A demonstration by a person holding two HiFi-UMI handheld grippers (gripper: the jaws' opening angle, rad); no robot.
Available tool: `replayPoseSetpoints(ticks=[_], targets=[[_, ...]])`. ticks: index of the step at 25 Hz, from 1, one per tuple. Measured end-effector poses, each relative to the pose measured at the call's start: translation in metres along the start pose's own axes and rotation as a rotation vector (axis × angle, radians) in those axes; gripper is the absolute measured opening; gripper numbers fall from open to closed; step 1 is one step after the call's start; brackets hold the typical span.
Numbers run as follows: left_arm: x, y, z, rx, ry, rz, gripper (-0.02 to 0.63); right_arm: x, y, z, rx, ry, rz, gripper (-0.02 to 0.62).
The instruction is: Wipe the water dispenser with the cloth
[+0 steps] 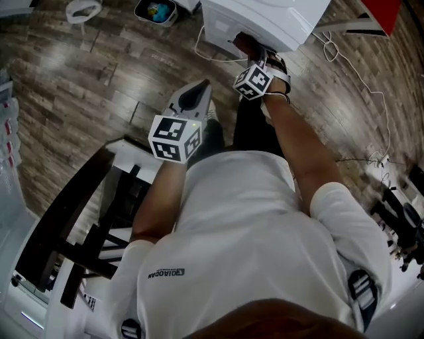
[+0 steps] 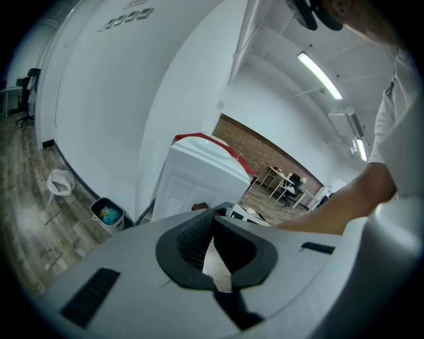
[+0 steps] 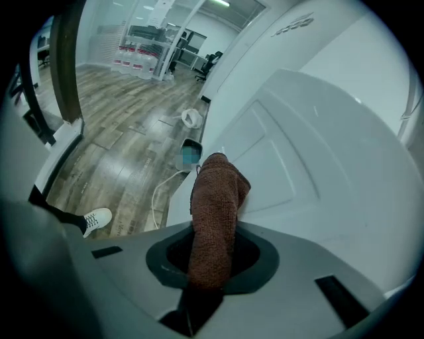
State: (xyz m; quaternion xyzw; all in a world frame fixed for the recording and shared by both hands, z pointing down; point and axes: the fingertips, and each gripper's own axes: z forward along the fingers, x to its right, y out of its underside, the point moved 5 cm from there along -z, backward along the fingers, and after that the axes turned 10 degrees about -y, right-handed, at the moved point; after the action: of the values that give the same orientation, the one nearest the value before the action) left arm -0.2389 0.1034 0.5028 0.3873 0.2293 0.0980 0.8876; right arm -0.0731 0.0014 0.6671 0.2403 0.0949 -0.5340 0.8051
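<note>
In the head view the water dispenser at 12 o'clock is cut by the top edge, so only part of it shows. The cloth appears there as a dark sliver, with the rest behind the marker cube. The bin at 11 o'clock is cut off too, its contents too small to name. In the right gripper view something at 11 o'clock is blurred over, probably that bin. There the cloth's lower end is lost between the jaws of the right gripper.
</note>
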Motion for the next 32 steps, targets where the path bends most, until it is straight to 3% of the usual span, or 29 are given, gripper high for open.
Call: replayPoseSetpoints(ticks=[17,32], targets=[[-0.025,0.032,0.029,-0.043,-0.044,-0.092,-0.003,-0.039,0.023,0.102,-0.076,-0.121,0.074,0.052],[-0.040,0.060,0.023,-0.082,-0.125,-0.173,-0.004,-0.065,0.034,0.170,-0.150,-0.226,0.052,0.052]])
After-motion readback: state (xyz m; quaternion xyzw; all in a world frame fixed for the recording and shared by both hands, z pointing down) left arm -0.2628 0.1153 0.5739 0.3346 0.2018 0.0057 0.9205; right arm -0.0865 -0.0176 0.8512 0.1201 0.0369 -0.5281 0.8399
